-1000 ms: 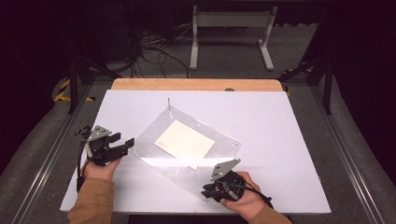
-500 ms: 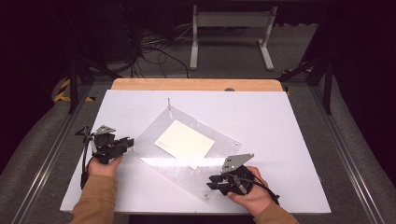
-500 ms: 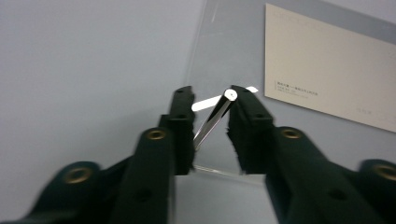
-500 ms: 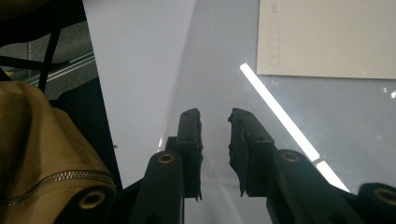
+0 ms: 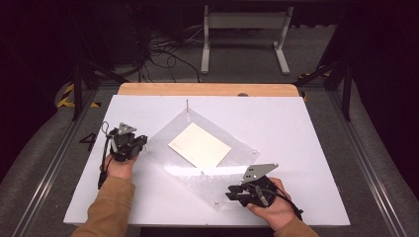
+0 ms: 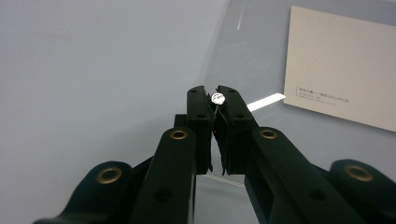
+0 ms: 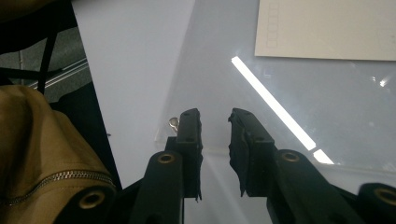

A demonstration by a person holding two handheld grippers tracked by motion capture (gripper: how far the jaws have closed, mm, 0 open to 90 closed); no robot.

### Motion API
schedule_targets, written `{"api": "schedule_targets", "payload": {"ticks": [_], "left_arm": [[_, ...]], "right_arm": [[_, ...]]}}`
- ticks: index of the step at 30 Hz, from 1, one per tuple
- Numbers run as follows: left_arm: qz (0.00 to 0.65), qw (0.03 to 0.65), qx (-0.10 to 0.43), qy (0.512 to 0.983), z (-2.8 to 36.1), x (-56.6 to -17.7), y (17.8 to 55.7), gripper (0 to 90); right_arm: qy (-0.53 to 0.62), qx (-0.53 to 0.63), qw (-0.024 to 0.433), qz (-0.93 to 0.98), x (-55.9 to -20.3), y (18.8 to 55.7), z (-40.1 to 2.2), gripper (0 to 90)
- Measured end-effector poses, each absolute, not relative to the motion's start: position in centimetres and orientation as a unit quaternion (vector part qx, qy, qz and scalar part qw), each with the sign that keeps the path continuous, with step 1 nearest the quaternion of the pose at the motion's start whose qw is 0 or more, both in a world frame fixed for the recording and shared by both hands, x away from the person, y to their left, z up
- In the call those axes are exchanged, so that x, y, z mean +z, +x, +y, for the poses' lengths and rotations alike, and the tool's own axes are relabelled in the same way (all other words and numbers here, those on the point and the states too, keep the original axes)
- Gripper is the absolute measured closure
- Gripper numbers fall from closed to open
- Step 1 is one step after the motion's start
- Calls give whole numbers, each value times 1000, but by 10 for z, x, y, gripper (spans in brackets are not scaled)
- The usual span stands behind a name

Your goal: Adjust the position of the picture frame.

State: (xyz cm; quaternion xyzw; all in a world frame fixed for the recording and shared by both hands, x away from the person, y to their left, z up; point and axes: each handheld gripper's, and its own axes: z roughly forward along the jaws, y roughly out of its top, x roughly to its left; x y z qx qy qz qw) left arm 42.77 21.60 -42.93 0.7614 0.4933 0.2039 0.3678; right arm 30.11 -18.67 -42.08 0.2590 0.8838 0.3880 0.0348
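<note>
2 grippers at a clear sheet (left on a screw)

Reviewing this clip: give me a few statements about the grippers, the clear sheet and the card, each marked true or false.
1. The left gripper is shut on a small screw at a corner of the clear sheet. True.
2. The right gripper is clamped shut on the sheet's edge. False: its jaws stand apart over the sheet's near corner, with nothing between them.
3. A cream card lies under the clear sheet, near its middle. True.
4. The clear sheet lies square to the white table. False: it is turned diamond-wise, one corner pointing at the far edge.
5. A screw head sits beside the right gripper's left jaw. True.
</note>
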Motion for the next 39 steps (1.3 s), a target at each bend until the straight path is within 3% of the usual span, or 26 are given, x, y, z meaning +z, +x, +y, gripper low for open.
{"api": "schedule_targets", "payload": {"ticks": [13,15,17,23,39], "left_arm": [[499,390,180,753,202,-434,466,817],[506,412,149,743,209,-435,465,760],[509,414,150,739,210,-433,464,629],[485,428,163,745,212,-427,438,487],[423,465,145,764,211,-411,393,464]], "right_arm": [[308,395,62,863,-416,300,-218,727],[318,395,77,858,-412,306,-226,727],[326,394,88,855,-410,312,-232,728],[347,399,97,843,-408,332,-245,727],[398,359,140,833,-407,388,-261,707]]}}
